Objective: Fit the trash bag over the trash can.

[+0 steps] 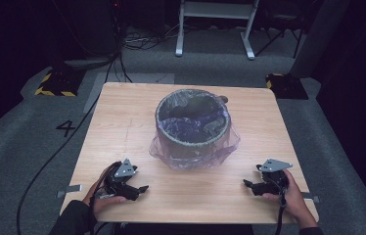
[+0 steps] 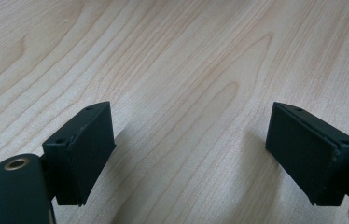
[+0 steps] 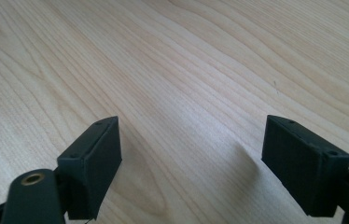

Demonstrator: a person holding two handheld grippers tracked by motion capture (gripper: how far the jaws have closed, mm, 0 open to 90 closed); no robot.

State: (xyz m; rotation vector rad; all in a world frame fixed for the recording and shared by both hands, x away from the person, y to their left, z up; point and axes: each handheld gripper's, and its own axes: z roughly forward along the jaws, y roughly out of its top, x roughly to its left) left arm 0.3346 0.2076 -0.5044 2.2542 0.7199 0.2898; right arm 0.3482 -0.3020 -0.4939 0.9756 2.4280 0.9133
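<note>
A square pale-grained wooden table (image 1: 122,122) carries a round grey bin (image 1: 193,129) lined with crinkly translucent plastic at its middle, well apart from the left gripper (image 1: 144,188) and right gripper (image 1: 245,183), both with jaws spread on bare wood.

Grey bin (image 1: 192,128) with translucent purple liner (image 1: 220,152), pale wood-grain table (image 1: 122,127)
</note>
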